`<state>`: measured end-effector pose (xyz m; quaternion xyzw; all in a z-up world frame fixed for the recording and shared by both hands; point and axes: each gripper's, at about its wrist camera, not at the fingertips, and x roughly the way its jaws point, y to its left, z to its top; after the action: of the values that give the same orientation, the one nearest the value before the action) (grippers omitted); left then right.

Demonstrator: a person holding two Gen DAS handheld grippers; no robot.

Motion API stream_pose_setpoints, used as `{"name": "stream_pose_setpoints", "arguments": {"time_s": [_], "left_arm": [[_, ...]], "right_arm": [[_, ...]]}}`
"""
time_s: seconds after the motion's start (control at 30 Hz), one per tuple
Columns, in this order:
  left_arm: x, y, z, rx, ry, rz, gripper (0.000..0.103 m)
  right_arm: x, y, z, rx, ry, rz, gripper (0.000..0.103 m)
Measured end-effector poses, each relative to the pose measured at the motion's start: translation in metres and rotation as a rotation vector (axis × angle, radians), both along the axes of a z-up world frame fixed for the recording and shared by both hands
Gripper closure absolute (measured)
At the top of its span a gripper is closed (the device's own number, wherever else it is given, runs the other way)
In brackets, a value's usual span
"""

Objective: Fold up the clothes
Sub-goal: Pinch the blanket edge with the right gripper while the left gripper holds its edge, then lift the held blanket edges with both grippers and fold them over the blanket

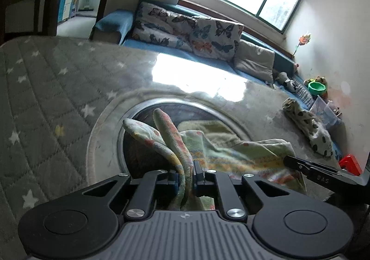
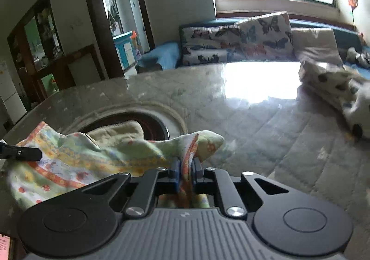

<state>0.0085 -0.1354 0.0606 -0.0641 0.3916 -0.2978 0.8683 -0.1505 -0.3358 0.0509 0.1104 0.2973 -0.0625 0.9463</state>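
Note:
A pale green printed garment [image 1: 231, 149] with orange and yellow bands is stretched between both grippers above the round table. My left gripper [image 1: 186, 176] is shut on one bunched edge of it, and two folds of cloth stick up past the pads. In the right wrist view the same garment [image 2: 76, 163] runs off to the left, and my right gripper [image 2: 186, 174] is shut on its other corner, whose tip pokes out beyond the pads. Each gripper shows in the other's view: the right one [image 1: 307, 167] at the right, the left one [image 2: 20, 153] at the left.
The table wears a grey quilted star cover [image 1: 57, 89] under a glossy sheet, with a round dark recess [image 1: 166, 109] in its middle. A spotted garment [image 2: 335, 91] lies at the table's right side. Behind stands a blue sofa with butterfly cushions [image 1: 189, 29]; a red object [image 1: 350, 163] sits at the right.

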Motion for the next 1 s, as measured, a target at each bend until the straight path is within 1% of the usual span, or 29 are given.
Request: {"name": "stream_pose_setpoints", "arguments": {"time_s": [0.2, 0.43, 0.6, 0.77, 0.8, 0.83, 0.9, 0.93, 0.97, 1.0], "left_arm": [[0.001, -0.033, 0.015, -0.024, -0.020, -0.056, 0.092], [0.008, -0.092, 0.025, -0.057, -0.020, -0.130, 0.092], [0.014, -0.135, 0.029, -0.062, -0.038, -0.176, 0.092], [0.020, -0.173, 0.028, -0.067, -0.045, -0.200, 0.092], [0.021, -0.179, 0.026, -0.066, -0.045, -0.203, 0.092], [0.022, -0.185, 0.024, -0.064, -0.044, -0.206, 0.092], [0.025, -0.196, 0.017, -0.051, -0.022, -0.211, 0.092], [0.026, -0.201, 0.012, -0.043, -0.009, -0.213, 0.092], [0.027, -0.206, 0.007, -0.032, -0.001, -0.214, 0.092], [0.026, -0.208, 0.004, -0.014, -0.008, -0.212, 0.092]], "right_arm": [[-0.015, -0.008, 0.033, -0.106, -0.034, -0.012, 0.095], [-0.034, -0.048, 0.062, -0.200, -0.044, -0.108, 0.095], [-0.038, -0.079, 0.076, -0.261, -0.039, -0.181, 0.095], [-0.040, -0.108, 0.077, -0.304, -0.024, -0.253, 0.095], [-0.041, -0.111, 0.077, -0.313, -0.023, -0.268, 0.098], [-0.042, -0.116, 0.076, -0.321, -0.023, -0.288, 0.098], [-0.041, -0.133, 0.072, -0.293, -0.013, -0.314, 0.098], [-0.041, -0.139, 0.065, -0.275, 0.008, -0.320, 0.098], [-0.041, -0.141, 0.060, -0.281, 0.021, -0.325, 0.098], [-0.042, -0.143, 0.055, -0.272, 0.026, -0.321, 0.098]]}}
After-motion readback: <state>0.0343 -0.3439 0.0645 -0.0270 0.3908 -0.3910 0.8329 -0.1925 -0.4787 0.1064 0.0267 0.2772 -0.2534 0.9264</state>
